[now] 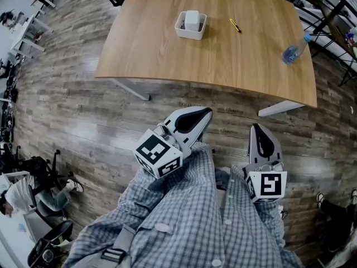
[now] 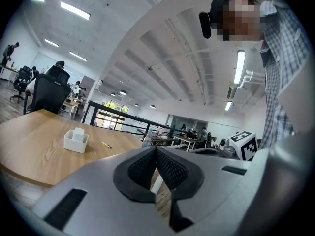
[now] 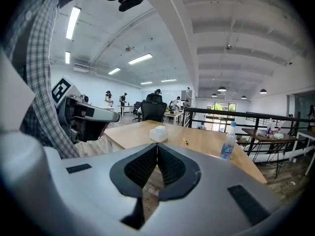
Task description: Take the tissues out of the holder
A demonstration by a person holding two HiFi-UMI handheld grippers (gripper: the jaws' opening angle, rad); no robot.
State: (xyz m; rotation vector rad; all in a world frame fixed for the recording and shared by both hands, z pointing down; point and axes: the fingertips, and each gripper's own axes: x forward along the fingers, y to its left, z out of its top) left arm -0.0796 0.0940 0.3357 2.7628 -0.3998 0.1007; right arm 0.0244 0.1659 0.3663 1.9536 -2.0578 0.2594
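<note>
A white holder (image 1: pixel 190 27) with a white tissue pack (image 1: pixel 192 19) standing in it sits on the far part of the wooden table (image 1: pixel 167 54). Both grippers hang over the floor, short of the table's near edge. My left gripper (image 1: pixel 208 112) is shut with nothing in it and points toward the table. My right gripper (image 1: pixel 255 127) is also shut and empty, beside it on the right. The left gripper view has the holder (image 2: pixel 76 141) far off on the left, beyond the closed jaws of the left gripper (image 2: pixel 156 149). In the right gripper view the holder (image 3: pixel 158 133) lies straight ahead of the right gripper (image 3: pixel 157 146).
A yellow pen (image 1: pixel 235 25) lies to the right of the holder, and a water bottle (image 1: pixel 293 50) lies near the table's right edge. White table legs (image 1: pixel 279 108) stand under the near edge. Office chairs and clutter (image 1: pixel 33 200) fill the left side of the wooden floor.
</note>
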